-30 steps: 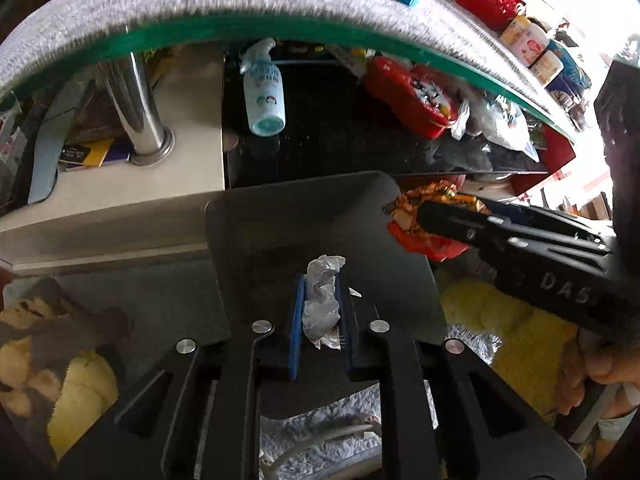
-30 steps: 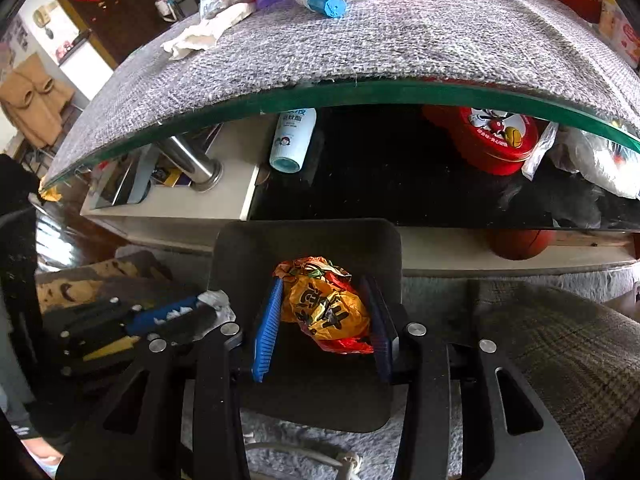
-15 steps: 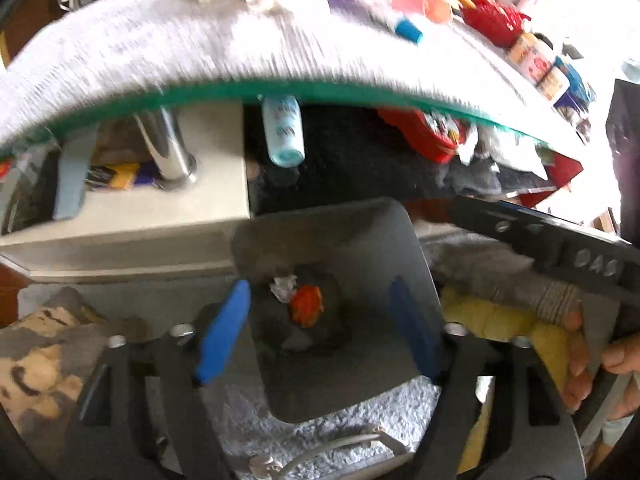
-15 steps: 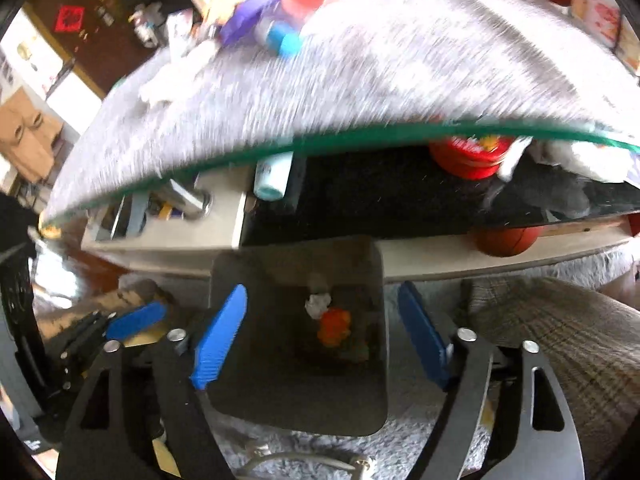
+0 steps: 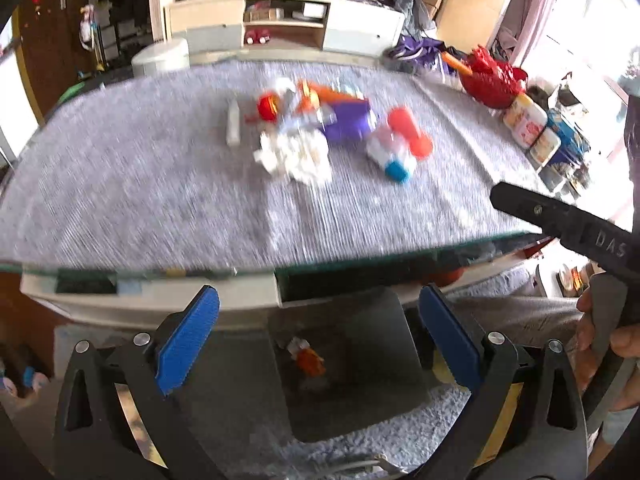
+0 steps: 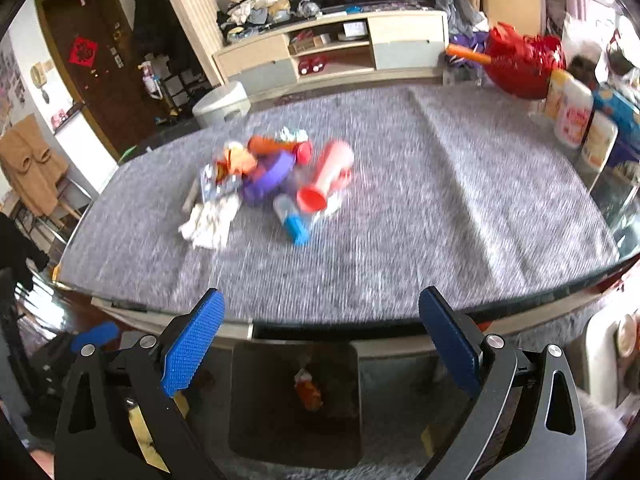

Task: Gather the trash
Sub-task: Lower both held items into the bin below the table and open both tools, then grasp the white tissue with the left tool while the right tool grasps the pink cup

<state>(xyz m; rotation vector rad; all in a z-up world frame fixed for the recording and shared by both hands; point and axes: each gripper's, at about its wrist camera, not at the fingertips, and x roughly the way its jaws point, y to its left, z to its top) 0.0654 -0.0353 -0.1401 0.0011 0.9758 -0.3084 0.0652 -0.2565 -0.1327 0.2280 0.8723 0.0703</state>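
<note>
Both sets of jaws spread wide, holding nothing: left gripper (image 5: 316,344), right gripper (image 6: 320,348). Orange wrapper (image 6: 308,394) and white wad in dark bin (image 6: 256,420) below worktop (image 6: 400,220) edge. Remaining trash pile (image 6: 272,184) mid-worktop (blurred).

You see a grey woven table cover (image 6: 400,208), a red cup (image 6: 326,178), a blue-capped bottle (image 6: 292,220), white crumpled tissue (image 6: 210,220) and a dark bin (image 6: 296,400).
</note>
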